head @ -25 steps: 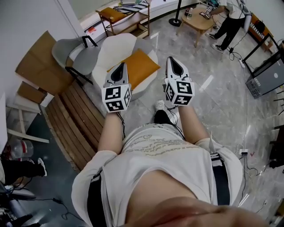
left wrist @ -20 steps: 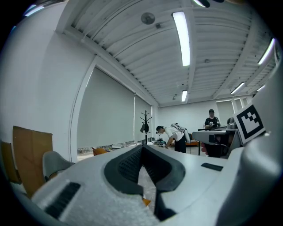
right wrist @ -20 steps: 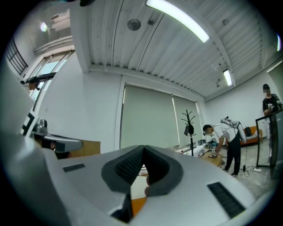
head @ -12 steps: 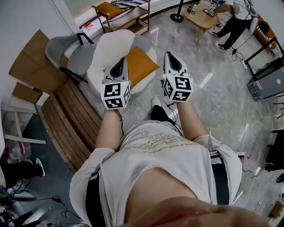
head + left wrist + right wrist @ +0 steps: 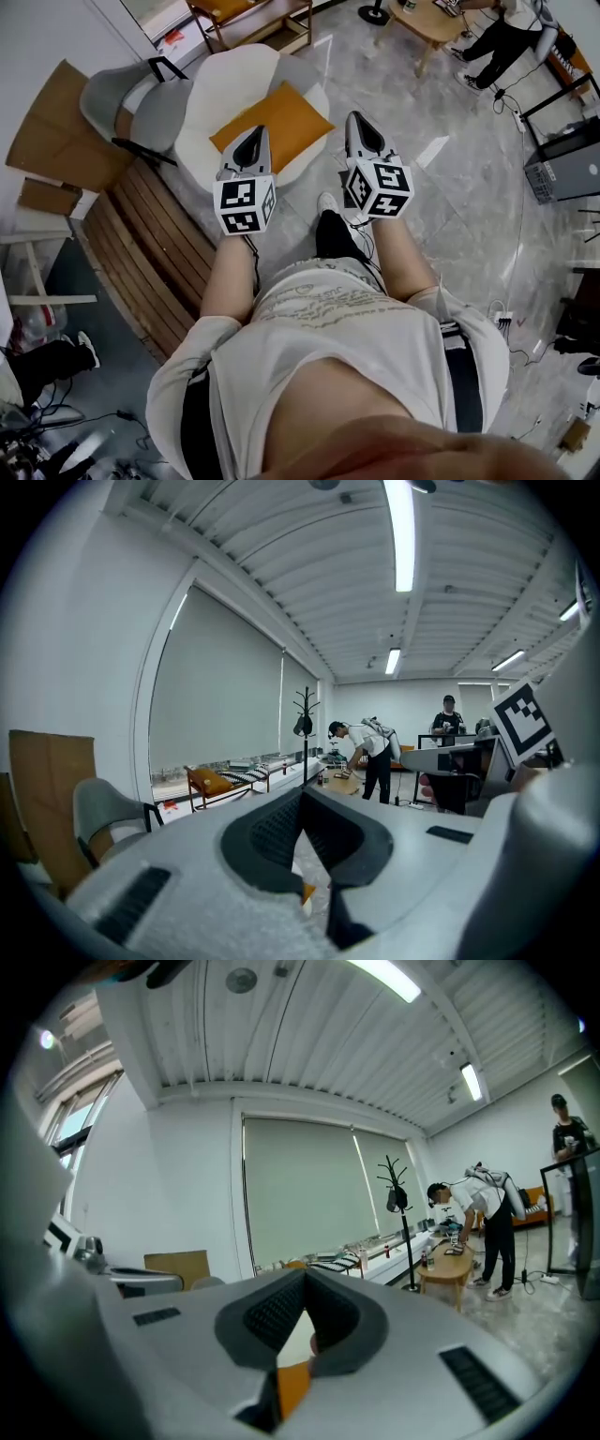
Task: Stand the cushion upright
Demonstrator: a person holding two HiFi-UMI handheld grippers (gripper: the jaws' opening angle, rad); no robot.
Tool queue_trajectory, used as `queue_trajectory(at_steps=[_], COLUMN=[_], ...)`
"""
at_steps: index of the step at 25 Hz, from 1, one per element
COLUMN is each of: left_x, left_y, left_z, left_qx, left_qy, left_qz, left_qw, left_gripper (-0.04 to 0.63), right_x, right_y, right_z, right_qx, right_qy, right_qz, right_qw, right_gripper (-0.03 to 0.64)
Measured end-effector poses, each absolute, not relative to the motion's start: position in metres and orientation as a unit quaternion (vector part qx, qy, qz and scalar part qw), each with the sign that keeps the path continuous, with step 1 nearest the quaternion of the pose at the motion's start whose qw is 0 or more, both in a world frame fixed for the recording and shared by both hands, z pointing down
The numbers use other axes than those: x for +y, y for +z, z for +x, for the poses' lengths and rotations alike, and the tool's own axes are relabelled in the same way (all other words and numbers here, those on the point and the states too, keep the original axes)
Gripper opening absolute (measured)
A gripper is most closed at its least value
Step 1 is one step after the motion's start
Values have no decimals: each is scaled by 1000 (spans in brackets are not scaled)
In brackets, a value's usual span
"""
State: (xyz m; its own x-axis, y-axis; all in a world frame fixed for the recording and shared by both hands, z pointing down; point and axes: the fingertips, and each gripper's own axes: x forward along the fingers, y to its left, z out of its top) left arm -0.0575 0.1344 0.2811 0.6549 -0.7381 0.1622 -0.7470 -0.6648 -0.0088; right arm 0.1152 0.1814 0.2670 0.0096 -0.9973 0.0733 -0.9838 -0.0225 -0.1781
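The orange cushion (image 5: 274,124) lies flat on the seat of a white round armchair (image 5: 217,89), seen in the head view. My left gripper (image 5: 250,137) hovers over the cushion's near left edge, its jaws shut and empty. My right gripper (image 5: 359,119) hangs just past the cushion's right corner, over the floor, also shut and empty. A sliver of the orange cushion (image 5: 307,891) shows below the closed left gripper (image 5: 302,796) in its own view. More of the cushion (image 5: 292,1387) shows under the closed right gripper (image 5: 305,1276).
A grey chair (image 5: 141,105) stands left of the armchair, with cardboard (image 5: 52,131) behind it. A slatted wooden platform (image 5: 150,244) lies at my left. A wooden table (image 5: 433,21), a person (image 5: 506,37), a grey case (image 5: 567,159) and a wooden bench (image 5: 246,13) stand farther off.
Both grippers have advanced toward the armchair and sunk a little. The cushion and chair now sit closer beneath them. Both jaws stay shut.
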Motion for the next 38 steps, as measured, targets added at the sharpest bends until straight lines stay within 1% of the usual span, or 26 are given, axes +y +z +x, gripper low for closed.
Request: queue_trajectory(at_steps=[7,9,12,14,20,26,32,38], left_x=[93,79,54,38,-19,-55,-72,-75], left_y=[306,313,316,316,316,325,345,374], left_z=[-45,-43,-38,-34,-18,9,14,-5], left_qx=[-428,-436,-451,-463,-497,-520,-531,-552], left_qy=[99,101,87,83,102,123,140,155], left_qz=[896,890,877,868,850,834,821,799], left_qw=[66,87,139,155,141,138,155,181], left_gripper=[20,20,20,21,20,20,21,21], right_x=[134,122,96,78,17,-32,-72,-91], right_y=[284,289,292,291,296,313,336,360], right_z=[136,140,151,162,200,231,227,210], right_qx=[704,710,721,727,733,742,769,783], right_qy=[-104,-111,-120,-121,-126,-124,-136,-175], right_qz=[-702,-695,-683,-676,-669,-658,-622,-593], right_qw=[22,17,9,4,-1,-34,-61,-60], right_gripper=[26,27,26,26,28,26,26,26])
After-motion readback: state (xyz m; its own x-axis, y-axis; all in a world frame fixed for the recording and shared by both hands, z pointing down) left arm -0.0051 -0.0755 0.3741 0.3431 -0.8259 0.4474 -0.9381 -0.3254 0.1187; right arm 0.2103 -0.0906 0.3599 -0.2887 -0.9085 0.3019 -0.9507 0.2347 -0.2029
